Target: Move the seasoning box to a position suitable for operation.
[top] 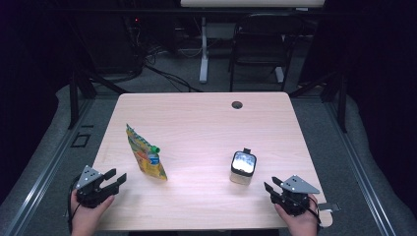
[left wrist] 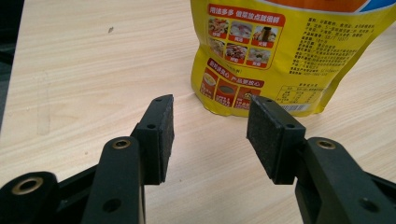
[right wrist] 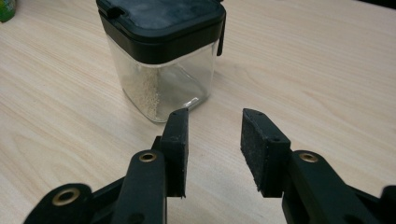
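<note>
A yellow printed pouch (top: 143,153) with a green cap (top: 156,149) lies on the wooden table (top: 196,123), left of centre. Its printed back (left wrist: 275,51) stands just beyond my left gripper (left wrist: 210,128), which is open with nothing between its pads. A clear square jar (top: 243,167) with a black lid sits right of centre. In the right gripper view the jar (right wrist: 163,70), holding a thin layer of white grains, is just ahead and to the left of my right gripper (right wrist: 215,144), also open. In the high view, the left gripper (top: 117,177) and right gripper (top: 271,185) rest near the table's front corners.
A round cable hole (top: 237,104) sits near the table's far edge. Beyond the table stand a dark chair (top: 260,44) and a white desk leg (top: 203,49), with cables on the grey floor. Dark curtains hang at both sides.
</note>
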Available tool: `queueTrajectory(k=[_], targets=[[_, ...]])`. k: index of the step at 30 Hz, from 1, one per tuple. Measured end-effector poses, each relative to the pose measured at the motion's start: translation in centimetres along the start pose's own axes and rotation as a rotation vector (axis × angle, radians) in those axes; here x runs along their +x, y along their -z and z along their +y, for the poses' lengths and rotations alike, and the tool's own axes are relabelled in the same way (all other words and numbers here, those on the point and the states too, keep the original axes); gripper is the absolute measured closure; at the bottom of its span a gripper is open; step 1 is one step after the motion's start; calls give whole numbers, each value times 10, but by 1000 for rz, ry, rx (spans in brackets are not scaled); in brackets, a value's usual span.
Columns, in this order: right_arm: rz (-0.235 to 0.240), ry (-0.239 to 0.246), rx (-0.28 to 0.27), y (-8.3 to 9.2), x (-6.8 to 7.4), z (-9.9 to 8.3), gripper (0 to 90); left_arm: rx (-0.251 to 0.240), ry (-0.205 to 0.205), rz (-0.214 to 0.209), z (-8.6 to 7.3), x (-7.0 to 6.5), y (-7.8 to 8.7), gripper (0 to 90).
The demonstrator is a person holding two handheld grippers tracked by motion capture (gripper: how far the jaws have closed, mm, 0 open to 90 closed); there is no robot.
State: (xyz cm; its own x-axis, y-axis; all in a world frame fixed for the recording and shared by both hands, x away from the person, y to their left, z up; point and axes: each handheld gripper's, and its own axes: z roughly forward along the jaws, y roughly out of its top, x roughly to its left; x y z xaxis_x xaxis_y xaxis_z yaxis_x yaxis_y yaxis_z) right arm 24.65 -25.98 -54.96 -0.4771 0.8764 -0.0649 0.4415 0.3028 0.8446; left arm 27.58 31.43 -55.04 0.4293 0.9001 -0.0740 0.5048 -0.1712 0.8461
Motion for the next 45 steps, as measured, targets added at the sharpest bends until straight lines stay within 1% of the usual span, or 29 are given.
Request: queueTrajectory(k=[1, 2, 3, 5, 8, 9, 10, 13, 15, 18, 19, 20, 21, 22, 23, 24, 25, 26, 27, 29, 30, 32, 36, 38, 39, 40, 41, 43, 45], targets=[[4, -7, 5, 0, -1, -1, 616, 0, 12, 1, -1, 1, 0, 513], [16, -36, -1, -1, -3, -2, 605, 4, 21, -1, -2, 2, 0, 515], [26, -52, -11, -2, -4, -3, 599, 6, 30, -1, -2, 2, 0, 515], [40, -79, -12, -3, -5, -5, 589, 5, 36, 4, -3, 4, -1, 515], [40, -80, -7, -5, -6, -5, 591, 3, 35, 5, -3, 4, 0, 515], [41, -84, -7, -6, -7, -4, 613, 0, 34, 2, -2, 4, 0, 518], [39, -95, -18, -6, -7, -3, 630, -2, 26, 2, -2, 4, 0, 525], [33, -101, -23, -8, -7, -1, 654, -13, 24, -4, -1, 2, 2, 532], [39, -101, -22, -9, -6, 1, 656, -12, 20, -3, -1, 1, 3, 534], [43, -83, -10, -12, -4, 5, 655, -14, 24, -3, -1, 1, 3, 536], [58, -68, -10, -14, -2, 11, 693, -15, 25, -2, -1, 1, 3, 543], [65, -55, -4, -15, -1, 13, 711, -18, 26, -2, -1, 1, 3, 543], [63, -38, 2, -17, -1, 15, 734, -17, 26, -3, -1, 1, 3, 545], [63, -38, 2, -17, -1, 15, 734, -17, 26, -3, -1, 1, 3, 547], [58, -28, 7, -18, 0, 17, 758, -18, 25, -1, -1, 1, 3, 547], [44, -27, 7, -23, 1, 19, 809, -18, 25, -3, -1, 1, 3, 552], [44, -27, 7, -23, 1, 19, 809, -18, 25, -3, -1, 1, 3, 554], [40, -48, 15, -28, 2, 20, 833, -10, 24, 0, -1, 1, 3, 555], [47, -52, 22, -31, 2, 20, 847, -10, 24, 0, -1, 1, 3, 557], [52, -53, 28, -33, 2, 21, 861, -6, 25, 2, -1, 2, 3, 558], [50, -59, 22, -36, 5, 22, 875, -8, 28, 4, -1, 2, 3, 557], [44, -51, 22, -37, 9, 23, 889, -9, 29, 4, -1, 2, 3, 557], [56, -34, 23, -39, 18, 24, 900, -8, 28, 3, -1, 2, 3, 555], [85, -47, 23, -40, 22, 26, 899, -7, 28, 4, -1, 3, 3, 554], [85, -47, 23, -40, 22, 26, 899, -7, 28, 4, -1, 3, 3, 554], [99, -31, 24, -42, 28, 29, 894, -8, 30, 5, -1, 3, 3, 554], [104, -29, 20, -45, 31, 30, 891, -8, 31, 6, -1, 3, 3, 554], [108, -19, 22, -47, 34, 32, 883, -9, 32, 6, -1, 3, 3, 554], [126, -7, 14, -53, 41, 35, 867, -10, 30, 5, -1, 3, 3, 554]])
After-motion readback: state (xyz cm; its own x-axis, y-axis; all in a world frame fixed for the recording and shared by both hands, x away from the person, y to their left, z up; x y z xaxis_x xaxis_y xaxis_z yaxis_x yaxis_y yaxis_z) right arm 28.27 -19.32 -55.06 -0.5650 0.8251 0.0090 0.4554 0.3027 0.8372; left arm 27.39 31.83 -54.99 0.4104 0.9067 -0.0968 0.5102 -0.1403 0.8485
